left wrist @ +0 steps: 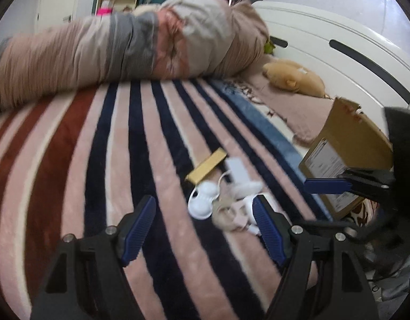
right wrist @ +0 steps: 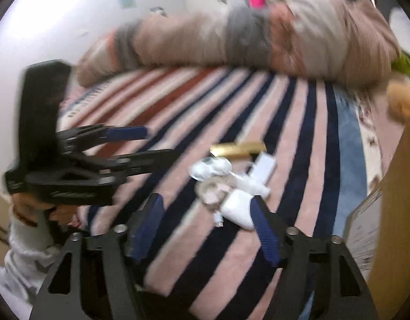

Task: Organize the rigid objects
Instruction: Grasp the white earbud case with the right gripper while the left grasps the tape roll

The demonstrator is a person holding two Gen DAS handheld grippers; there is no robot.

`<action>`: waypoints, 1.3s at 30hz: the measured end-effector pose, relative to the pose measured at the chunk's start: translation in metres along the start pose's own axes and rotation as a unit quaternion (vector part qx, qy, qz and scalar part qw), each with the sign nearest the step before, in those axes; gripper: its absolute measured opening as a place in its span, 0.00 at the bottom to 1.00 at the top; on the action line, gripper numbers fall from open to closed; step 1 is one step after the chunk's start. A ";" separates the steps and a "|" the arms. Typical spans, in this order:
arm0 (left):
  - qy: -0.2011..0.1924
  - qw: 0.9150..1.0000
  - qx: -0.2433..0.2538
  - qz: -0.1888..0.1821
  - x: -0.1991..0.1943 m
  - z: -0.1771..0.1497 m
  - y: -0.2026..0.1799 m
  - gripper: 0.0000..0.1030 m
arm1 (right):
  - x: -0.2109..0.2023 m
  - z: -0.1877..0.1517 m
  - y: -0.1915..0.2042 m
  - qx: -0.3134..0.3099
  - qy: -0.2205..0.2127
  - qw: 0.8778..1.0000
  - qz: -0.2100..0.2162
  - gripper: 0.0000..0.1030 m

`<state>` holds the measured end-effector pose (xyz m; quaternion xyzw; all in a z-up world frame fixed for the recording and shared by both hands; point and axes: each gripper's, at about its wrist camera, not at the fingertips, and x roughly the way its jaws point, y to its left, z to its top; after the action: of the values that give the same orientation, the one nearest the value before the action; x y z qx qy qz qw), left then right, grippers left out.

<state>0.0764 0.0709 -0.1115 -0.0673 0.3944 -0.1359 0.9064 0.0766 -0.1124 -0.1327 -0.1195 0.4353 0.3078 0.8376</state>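
Centre-right of both views, small pile on the striped bed (left wrist: 71, 160): gold box (left wrist: 206, 167), white charger (left wrist: 238, 170), earbud case (left wrist: 203, 200). Light, stiff, slick; grab box across narrow sides. Left gripper (left wrist: 205, 229), right gripper (right wrist: 206, 226) both spread, empty.

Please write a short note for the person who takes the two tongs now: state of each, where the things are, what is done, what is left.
Left tongs: open, empty, above the striped blanket.
Right tongs: open, empty, just before the small pile.
Things: gold box, flat white box, round white case with its cable, and a white pouch lie close together on the blanket. A cardboard box stands at the right edge of the bed.
Done: nothing visibly sorted yet.
Left: probably pick the pieces up one at a time and tidy them; the pictures are blurred, so check each grip.
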 end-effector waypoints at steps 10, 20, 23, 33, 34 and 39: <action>0.045 0.999 -0.006 -0.024 0.037 -0.019 -0.007 0.70 | 0.069 -0.013 -0.038 0.035 0.039 0.998 -0.036 0.53; 0.061 0.998 0.013 -0.005 0.076 -0.014 -0.031 0.53 | 0.041 -0.040 -0.042 -0.012 0.039 0.997 -0.067 0.53; 0.054 0.998 0.017 0.002 0.079 -0.015 -0.032 0.38 | 0.037 -0.044 -0.045 -0.003 0.038 0.998 -0.056 0.53; 0.059 0.997 0.032 0.023 0.041 -0.037 -0.019 0.38 | 0.033 -0.043 -0.045 0.014 0.033 0.998 -0.053 0.54; 0.061 0.997 0.029 0.027 0.040 -0.039 -0.017 0.38 | 0.034 -0.044 -0.045 0.024 0.034 0.998 -0.054 0.56; 0.058 0.997 0.026 0.036 0.041 -0.047 -0.016 0.41 | 0.038 -0.047 -0.041 0.046 0.034 0.995 -0.078 0.59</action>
<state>0.0659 0.0429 -0.1687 -0.0213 0.4448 -0.1169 0.8877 0.0876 -0.1503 -0.1934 -0.1252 0.4666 0.2170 0.8483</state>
